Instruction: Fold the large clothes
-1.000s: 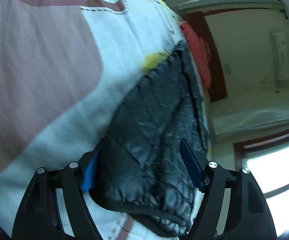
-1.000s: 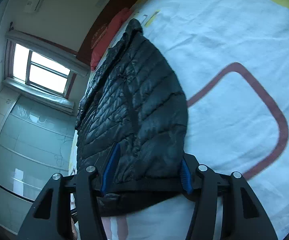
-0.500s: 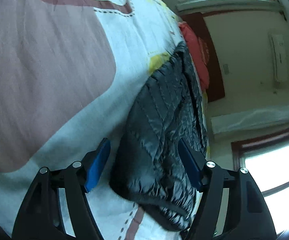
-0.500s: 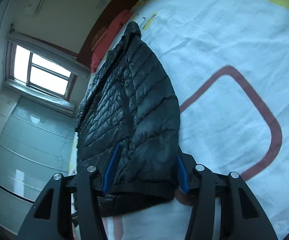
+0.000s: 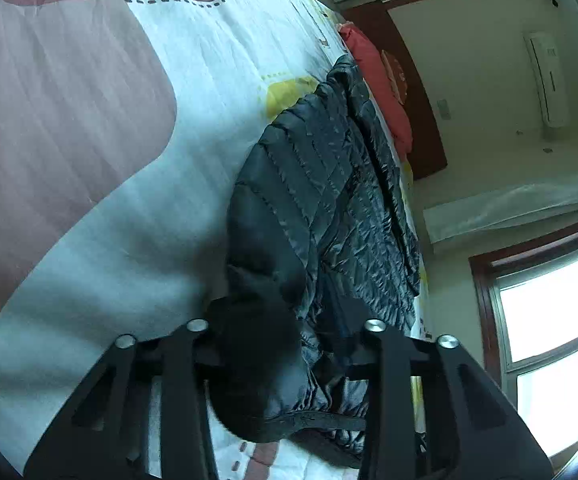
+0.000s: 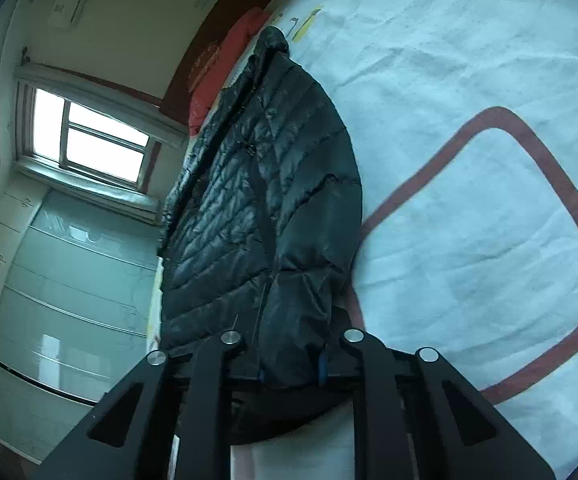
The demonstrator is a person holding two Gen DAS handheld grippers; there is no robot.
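A black quilted down jacket lies lengthwise on the bed, its collar towards the red pillow. In the left wrist view my left gripper is closing on the bunched near hem, and the fabric swallows both pads. The right wrist view shows the same jacket with its sleeve folded onto the body. My right gripper is closing on the near hem there, a thick fold pinched between its blue pads.
The bed sheet is white with pink, brown and yellow shapes, and it spreads wide beside the jacket. A red pillow leans on the brown headboard. Glass-fronted wardrobe doors and a window stand past the bed's far side.
Both grippers went from wide open around the jacket's hem to closed on it. The hem now bunches up between the fingers in each view. Neither hand shifted much.
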